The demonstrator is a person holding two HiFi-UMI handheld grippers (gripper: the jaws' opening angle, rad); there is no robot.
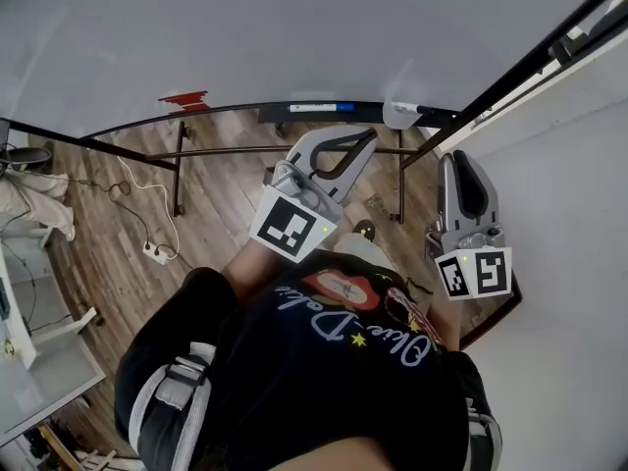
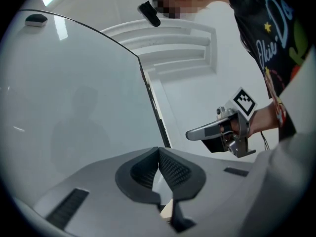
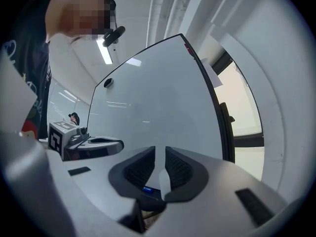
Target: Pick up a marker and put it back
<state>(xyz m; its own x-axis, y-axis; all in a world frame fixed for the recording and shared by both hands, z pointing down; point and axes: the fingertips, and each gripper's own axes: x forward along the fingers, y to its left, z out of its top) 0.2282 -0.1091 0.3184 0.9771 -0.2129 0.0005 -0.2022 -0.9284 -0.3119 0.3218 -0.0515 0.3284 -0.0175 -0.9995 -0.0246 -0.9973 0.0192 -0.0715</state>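
At the left of the whiteboard's (image 1: 294, 27) bottom ledge (image 1: 235, 112) we see a small red piece (image 1: 186, 99), too small to name. Further right on that ledge lies the marker (image 1: 316, 108), a white barrel with a blue end. Its long axis runs along the ledge, crosswise to our reach.

Just below and right of it in the head view comes the left gripper (image 1: 365, 141). Its own view shows the jaws pressed together at the tips with nothing between them. Beyond its tips, a pale rounded thing (image 1: 400, 116) sits on the ledge, perhaps an eraser.

Furthest right, near the board's dark side frame, is the right gripper (image 1: 460, 160). Its jaws stand slightly apart with a narrow gap, pinching nothing.

We judge the left gripper the nearer. The marker lies ahead and a little left of its tips, so the grip calls for parted jaws straddling the barrel across its length. The right gripper would have to swing well left.
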